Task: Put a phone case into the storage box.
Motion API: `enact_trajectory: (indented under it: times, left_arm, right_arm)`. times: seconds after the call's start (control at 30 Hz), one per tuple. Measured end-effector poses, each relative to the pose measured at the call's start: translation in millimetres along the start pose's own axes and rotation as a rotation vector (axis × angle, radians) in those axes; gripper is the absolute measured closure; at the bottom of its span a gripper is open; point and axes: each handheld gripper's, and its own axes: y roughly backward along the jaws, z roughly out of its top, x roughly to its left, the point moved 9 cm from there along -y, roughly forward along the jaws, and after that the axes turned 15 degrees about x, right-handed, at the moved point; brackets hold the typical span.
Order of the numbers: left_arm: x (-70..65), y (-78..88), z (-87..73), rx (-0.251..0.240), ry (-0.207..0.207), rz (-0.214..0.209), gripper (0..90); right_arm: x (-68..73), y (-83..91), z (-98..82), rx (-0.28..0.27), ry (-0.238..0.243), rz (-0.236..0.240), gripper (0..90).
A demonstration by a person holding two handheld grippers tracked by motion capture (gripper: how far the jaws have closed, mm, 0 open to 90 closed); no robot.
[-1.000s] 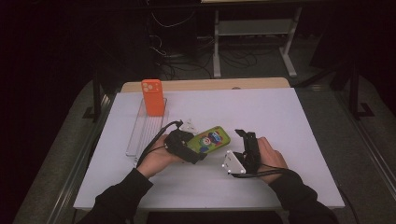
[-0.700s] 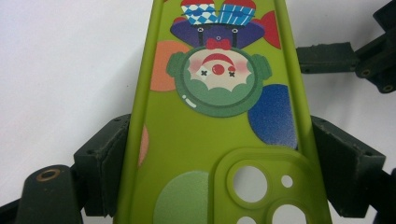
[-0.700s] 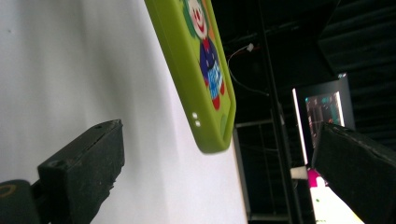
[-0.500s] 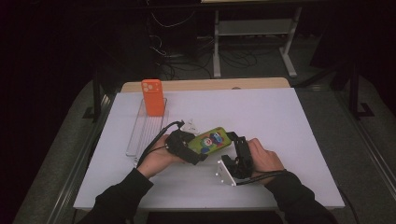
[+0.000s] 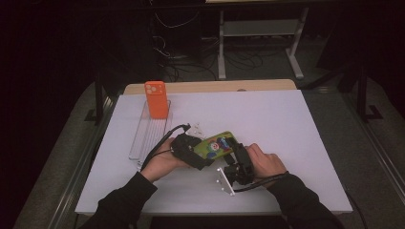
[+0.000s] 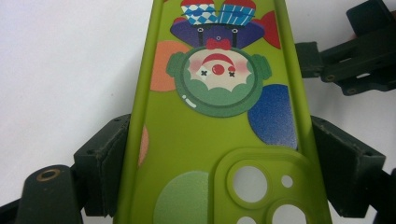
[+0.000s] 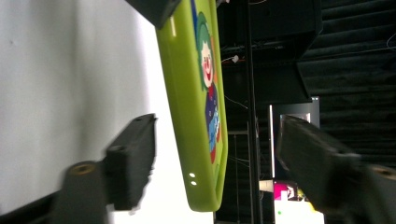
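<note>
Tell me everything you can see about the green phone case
The green phone case is lime, matte and plastic-looking, printed with a clown face and coloured circles. It has a raised camera block with round holes. The left claw clamps its long sides near the camera end, holding it above the white table. The open right claw straddles its far end, not touching.

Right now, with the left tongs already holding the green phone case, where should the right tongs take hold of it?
Grip the free end of the green phone case, away from the camera cutout, coming in end-on. The left tongs clamp its long edges there, and the right tongs already straddle its thin faces, open.
</note>
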Motion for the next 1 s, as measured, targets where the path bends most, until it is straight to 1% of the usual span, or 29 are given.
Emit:
enact_trajectory:
  times: [0.07, 0.1, 0.2, 0.23, 0.3, 0.37, 0.4, 0.43, 0.5, 0.53, 0.63, 0.7, 0.73, 0.8, 0.83, 0.93, 1.0]
  left_arm:
    - [-0.4, -0.3, 0.0, 0.000, -0.001, -0.004, 15.3]
    - [-1.3, -0.7, 0.8, -0.009, 0.006, -0.004, 15.3]
    - [-1.6, -0.9, 0.8, -0.008, 0.002, -0.005, 15.3]
    - [-2.9, -1.5, 1.9, -0.019, 0.017, -0.010, 15.3]
    - [-3.1, -1.4, 1.9, -0.020, 0.015, -0.012, 15.3]
    - [-2.9, -0.6, 2.2, -0.023, 0.009, -0.012, 15.3]
    - [-3.3, -0.3, 2.7, -0.030, 0.014, -0.015, 15.3]
    - [-2.4, 0.7, 1.3, -0.017, 0.002, -0.015, 15.3]
    - [-2.9, 0.6, 1.5, -0.018, 0.002, -0.017, 15.3]
    - [-2.8, 0.5, 1.4, -0.018, 0.002, -0.017, 15.2]
    - [-2.1, 0.7, 1.9, -0.022, 0.003, -0.019, 15.2]
    - [-1.7, 1.5, 1.9, -0.024, -0.009, -0.011, 14.9]
    - [-2.3, 1.0, 2.9, -0.038, 0.002, -0.016, 14.7]
    - [-2.1, 0.7, 2.4, -0.042, 0.000, -0.018, 14.3]
    - [-1.0, 0.9, 1.5, -0.039, -0.018, -0.016, 14.1]
    - [-1.7, 1.4, 2.2, -0.054, -0.020, -0.006, 12.9]
    - [-3.9, 1.6, 2.7, -0.063, -0.023, -0.025, 8.1]
  right_arm:
    - [0.6, 0.6, 1.0, -0.007, 0.010, -0.004, 40.1]
    - [1.2, 0.7, 1.5, -0.009, 0.012, -0.002, 42.6]
    - [3.1, 0.8, 2.2, -0.010, 0.022, 0.001, 50.2]
    - [4.3, 0.3, 2.1, -0.008, 0.025, 0.005, 52.5]
    - [4.8, -0.5, 2.1, -0.009, 0.036, 0.003, 57.8]
    - [5.7, -0.9, 2.0, -0.006, 0.041, 0.001, 61.2]
    - [6.5, -0.6, 2.1, -0.005, 0.046, 0.000, 64.2]
    - [7.2, -0.4, 2.3, -0.006, 0.050, 0.000, 66.9]
    - [8.7, -0.3, 2.6, -0.004, 0.057, 0.003, 70.1]
    - [10.2, -0.1, 2.7, -0.002, 0.066, 0.018, 70.9]
    - [11.2, -0.5, 2.8, 0.001, 0.080, 0.016, 74.0]
    - [12.7, -0.7, 2.9, 0.007, 0.081, 0.016, 75.0]
    - [13.2, -0.8, 3.0, 0.008, 0.079, 0.020, 75.3]
    - [13.7, -0.9, 3.1, 0.010, 0.073, 0.027, 75.5]
    - [13.6, -1.0, 3.2, 0.008, 0.079, 0.026, 75.6]
    - [12.4, -0.6, 2.9, 0.007, 0.076, 0.026, 75.6]
    - [12.3, -0.8, 2.1, 0.010, 0.076, 0.027, 75.7]
